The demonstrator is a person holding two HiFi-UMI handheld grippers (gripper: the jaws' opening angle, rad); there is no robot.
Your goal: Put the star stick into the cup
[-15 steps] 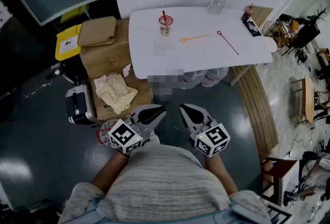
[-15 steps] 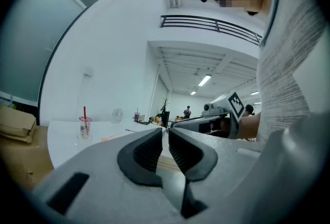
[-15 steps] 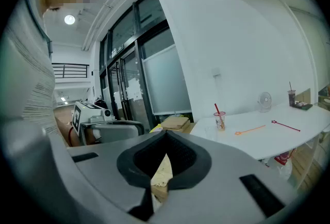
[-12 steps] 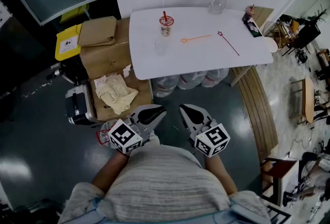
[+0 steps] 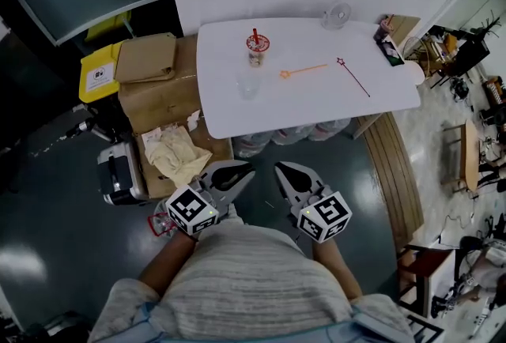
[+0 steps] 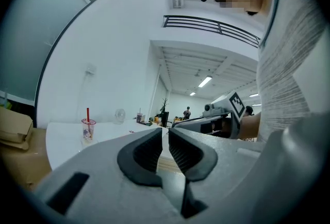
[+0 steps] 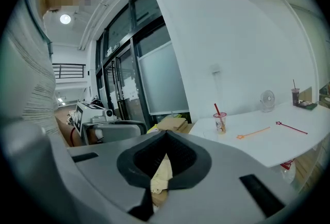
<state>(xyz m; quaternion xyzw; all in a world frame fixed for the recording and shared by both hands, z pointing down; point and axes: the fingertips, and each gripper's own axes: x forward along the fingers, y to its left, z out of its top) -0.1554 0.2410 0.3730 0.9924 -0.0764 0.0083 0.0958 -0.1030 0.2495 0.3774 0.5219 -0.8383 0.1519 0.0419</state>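
An orange star stick point(image 5: 303, 69) lies on the white table point(image 5: 316, 100), and a thin dark red star wand point(image 5: 353, 75) lies to its right. A clear empty cup point(image 5: 247, 83) stands left of the orange stick. Behind it is a drink cup with a red straw point(image 5: 257, 47). My left gripper point(image 5: 239, 169) and right gripper point(image 5: 284, 168) are held close to the person's body, well short of the table, both shut with nothing between the jaws. The right gripper view shows the orange stick point(image 7: 253, 132), the wand point(image 7: 291, 127) and the drink cup point(image 7: 220, 121) far off.
Cardboard boxes point(image 5: 154, 81) and a yellow bin point(image 5: 99, 73) stand left of the table. A small fan point(image 5: 336, 15) and another drink point(image 5: 386, 24) sit at the table's far edge. Bags point(image 5: 292, 132) lie under the table. Clutter lines the right side of the dark floor.
The table has shifted slightly lower in the head view as the head moved. Both grippers stay shut in the same place by the body.
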